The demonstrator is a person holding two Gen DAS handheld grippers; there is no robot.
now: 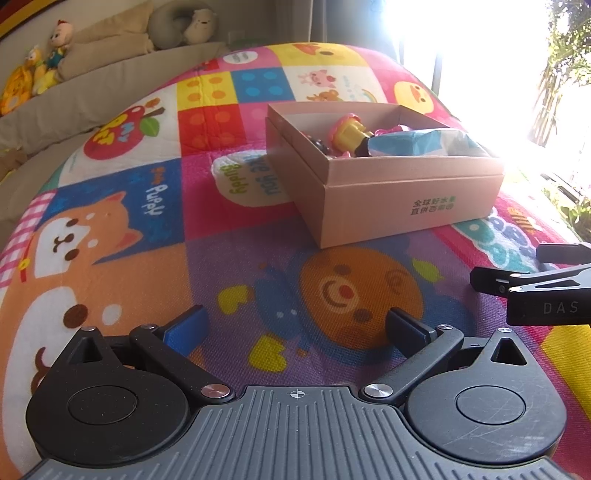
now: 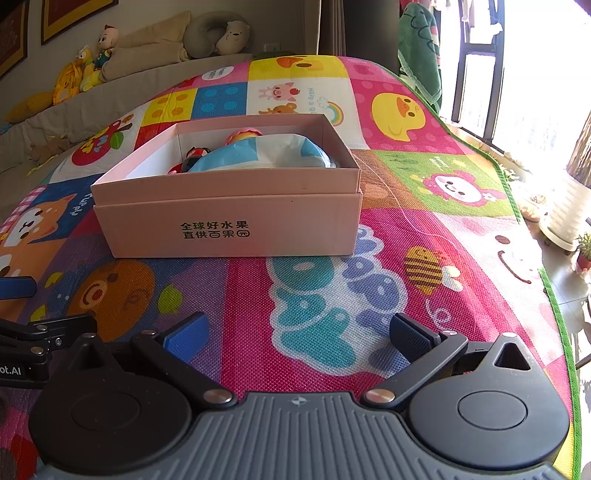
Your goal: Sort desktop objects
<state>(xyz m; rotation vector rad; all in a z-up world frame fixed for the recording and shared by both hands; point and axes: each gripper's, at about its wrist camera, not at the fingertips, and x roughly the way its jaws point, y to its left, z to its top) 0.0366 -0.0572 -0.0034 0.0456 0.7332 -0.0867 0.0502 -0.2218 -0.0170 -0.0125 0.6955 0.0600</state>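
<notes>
A pink cardboard box (image 1: 402, 199) (image 2: 229, 221) sits open on the colourful play mat (image 1: 258, 280) (image 2: 424, 221). Inside it lie a blue and white packet (image 1: 417, 142) (image 2: 266, 153), a pink and yellow toy (image 1: 351, 129) (image 2: 243, 134) and a small dark and red toy (image 1: 319, 144) (image 2: 192, 153). My left gripper (image 1: 295, 326) is open and empty, low over the mat in front of the box. My right gripper (image 2: 299, 332) is open and empty, also in front of the box. The right gripper's fingers (image 1: 517, 282) show at the right edge of the left wrist view.
A beige sofa (image 1: 92, 85) (image 2: 129, 77) with plush toys (image 1: 44, 62) (image 2: 88, 62) and a neck pillow (image 2: 218, 31) runs behind the mat. A bright window (image 1: 480, 55) and potted plants (image 2: 583, 254) stand to the right. The mat's green edge (image 2: 554, 302) drops off at the right.
</notes>
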